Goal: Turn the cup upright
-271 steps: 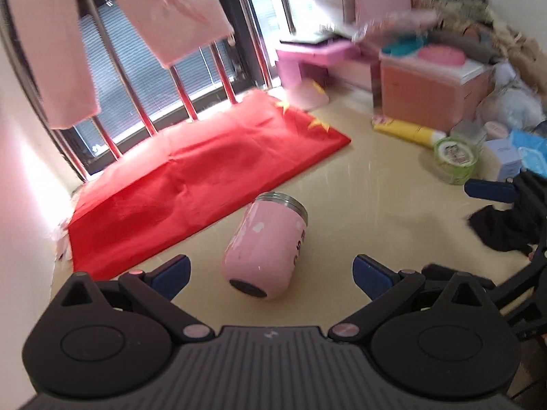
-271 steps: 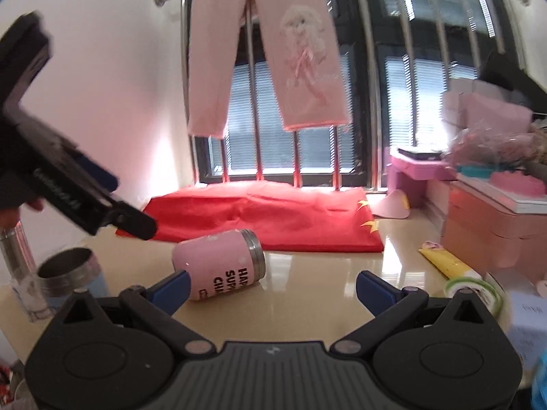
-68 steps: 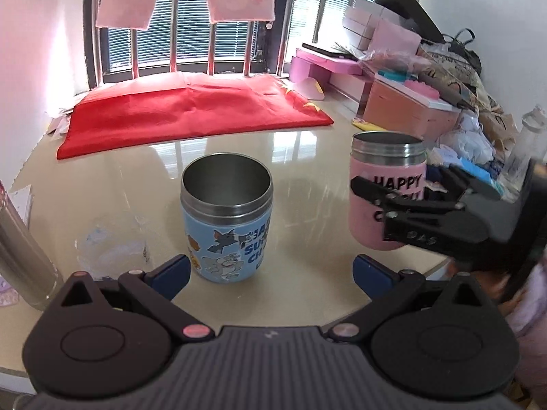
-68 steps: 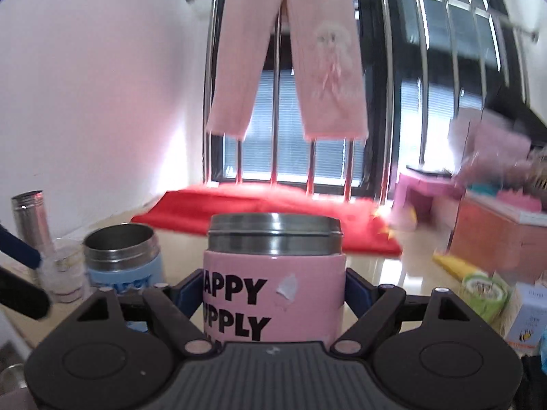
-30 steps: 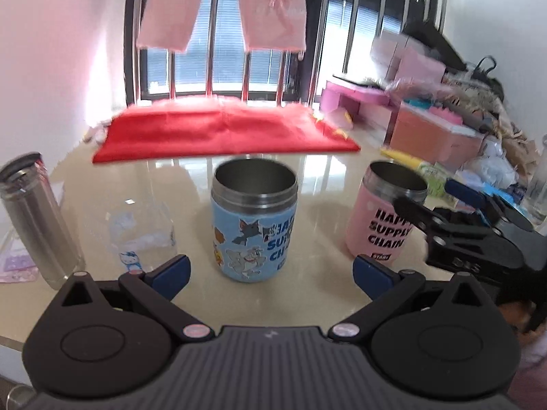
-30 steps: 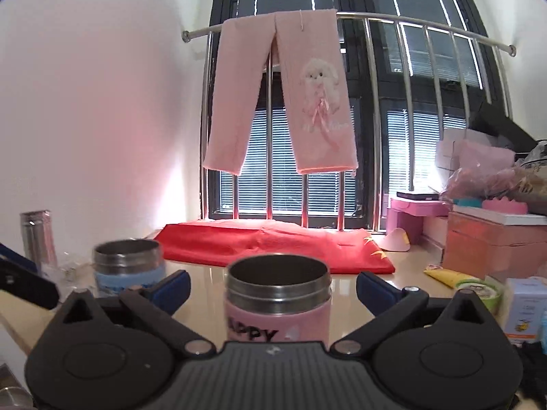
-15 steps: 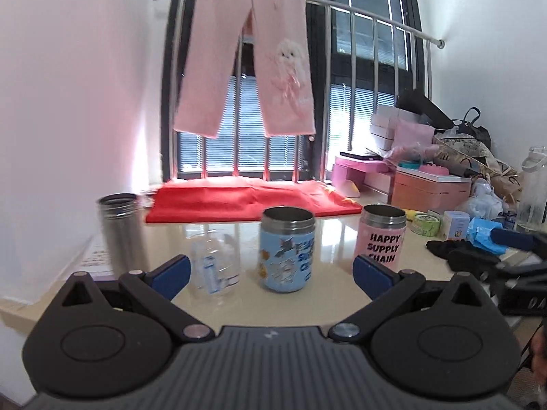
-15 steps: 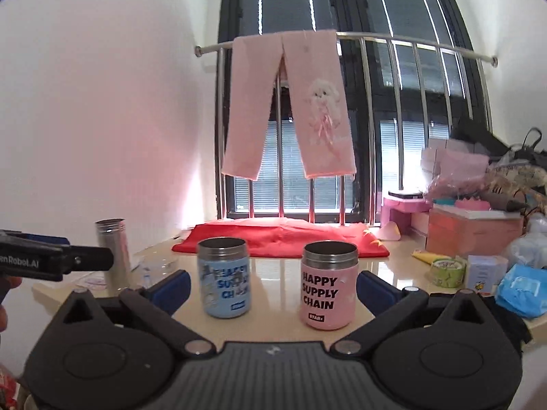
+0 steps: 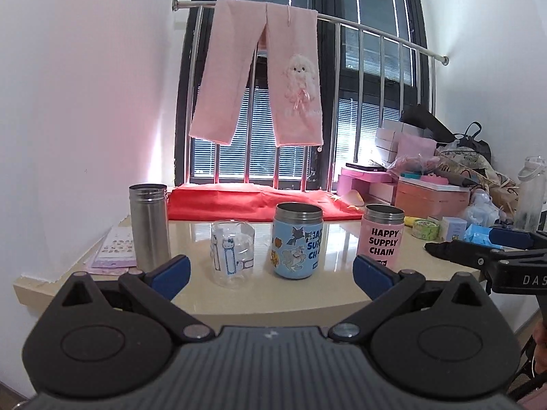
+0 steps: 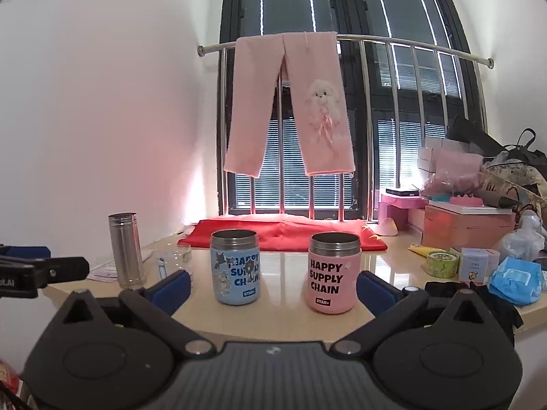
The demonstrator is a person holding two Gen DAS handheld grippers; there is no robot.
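The pink cup [image 9: 382, 233] with a steel rim stands upright on the beige table [image 9: 191, 294], mouth up; it also shows in the right wrist view [image 10: 334, 272]. A blue cartoon cup [image 9: 298, 240] stands upright to its left, also seen from the right wrist [image 10: 235, 271]. My left gripper [image 9: 271, 273] is open and empty, back from the table's front edge. My right gripper [image 10: 273, 285] is open and empty, also back from the cups; it shows at the right of the left wrist view [image 9: 478, 253].
A steel flask [image 9: 149, 227] and a clear glass [image 9: 232, 254] stand at the table's left. A red cloth [image 9: 259, 201] lies by the barred window. Boxes, a tape roll [image 10: 441, 262] and a blue packet [image 10: 514, 279] crowd the right side.
Both grippers have pulled further back from the table, so the cups look smaller. The pink cup stays upright where it was set down.
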